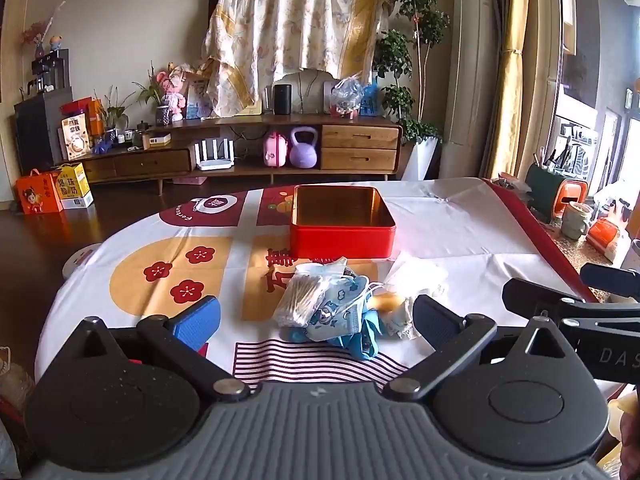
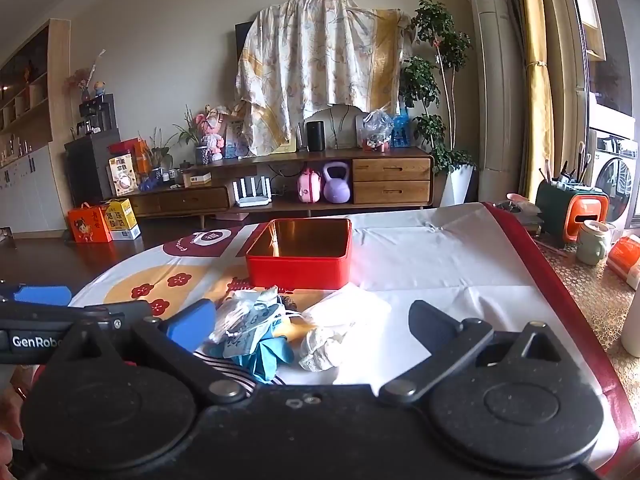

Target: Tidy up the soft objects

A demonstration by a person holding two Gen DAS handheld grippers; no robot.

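- Worktop (image 1: 460,224): fills the middle band of both views, under a white cloth printed with red and yellow panels and plum-blossom marks at left centre.
- Red tin (image 1: 342,222): open, gold-lined and empty, upright at frame centre, just beyond the heap of soft things; in the right wrist view it stands at (image 2: 300,254).
- Left gripper (image 1: 316,318): jaws spread wide at the lower edge of the left wrist view, holding nothing; the heap lies on the cloth between and ahead of the blue pads, apart from them.
- Right gripper (image 2: 312,320): jaws likewise spread wide and empty, low in its own view, the heap ahead of them.
- Heap of soft things, lower centre, touching one another:
 - white tissue (image 1: 416,276), at right;
 - patterned blue face mask (image 1: 340,312), centre;
 - blue glove (image 2: 266,354), nearest the camera;
 - bag of cotton swabs (image 1: 298,300), at left;
 - crumpled white cloth (image 2: 320,350), right of the glove.
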